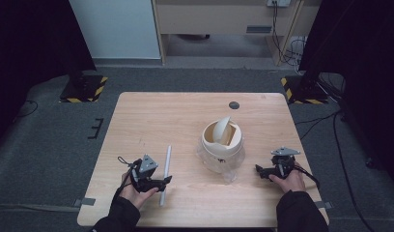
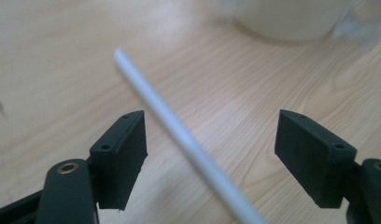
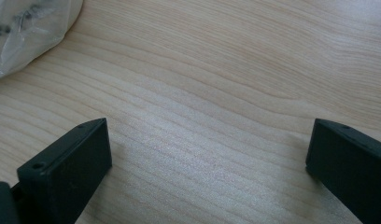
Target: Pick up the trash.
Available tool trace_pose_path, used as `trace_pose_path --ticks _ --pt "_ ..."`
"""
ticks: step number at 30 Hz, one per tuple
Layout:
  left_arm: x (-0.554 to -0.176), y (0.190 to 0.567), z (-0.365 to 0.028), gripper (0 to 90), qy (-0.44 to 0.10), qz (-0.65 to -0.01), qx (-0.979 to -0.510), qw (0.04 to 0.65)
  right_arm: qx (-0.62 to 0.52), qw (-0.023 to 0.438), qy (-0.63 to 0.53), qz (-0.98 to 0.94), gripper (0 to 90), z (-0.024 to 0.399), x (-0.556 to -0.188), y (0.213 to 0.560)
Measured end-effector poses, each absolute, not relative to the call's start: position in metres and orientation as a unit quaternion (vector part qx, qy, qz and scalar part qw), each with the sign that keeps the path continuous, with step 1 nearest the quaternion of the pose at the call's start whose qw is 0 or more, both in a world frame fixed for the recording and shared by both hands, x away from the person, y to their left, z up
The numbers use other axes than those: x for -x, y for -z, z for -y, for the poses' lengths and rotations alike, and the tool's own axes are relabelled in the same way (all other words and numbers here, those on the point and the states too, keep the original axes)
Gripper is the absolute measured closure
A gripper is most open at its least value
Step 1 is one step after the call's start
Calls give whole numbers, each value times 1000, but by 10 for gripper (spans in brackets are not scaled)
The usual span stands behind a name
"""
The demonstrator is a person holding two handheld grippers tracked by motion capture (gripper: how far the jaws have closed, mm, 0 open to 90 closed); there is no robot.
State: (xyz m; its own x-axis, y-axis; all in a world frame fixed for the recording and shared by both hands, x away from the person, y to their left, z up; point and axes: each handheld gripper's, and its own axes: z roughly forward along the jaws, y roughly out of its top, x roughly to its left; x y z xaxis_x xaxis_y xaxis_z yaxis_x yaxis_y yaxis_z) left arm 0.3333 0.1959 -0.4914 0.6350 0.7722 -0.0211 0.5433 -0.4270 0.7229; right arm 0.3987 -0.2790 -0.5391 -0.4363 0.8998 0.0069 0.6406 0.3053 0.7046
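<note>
A long white tube lies on the wooden table at the front left, running away from the person. My left gripper is low over its near end. Its jaws are open, with the tube between them and touching neither pad. A cream bin with a swing lid stands mid-table inside a clear plastic bag. My right gripper rests at the front right, open over bare wood, pointing left toward the bag.
A small dark round cap sits near the table's far edge. Two stand bases with yellow-black stripes are on the carpet behind the table's back corners. Cables trail on the floor at right.
</note>
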Motion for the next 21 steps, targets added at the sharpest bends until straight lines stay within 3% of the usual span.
trace_pose_path --ticks 6,12,21 --pt "-339 507 -200 325 -139 -421 -844 301 -493 200 -325 -782 6 279 -398 539" --pt "-340 506 -199 446 -137 -430 -843 291 -491 199 -324 -784 5 279 -398 539" --pt "-339 507 -195 448 -114 -455 -830 302 -491 199 -324 -784 5 279 -398 539"
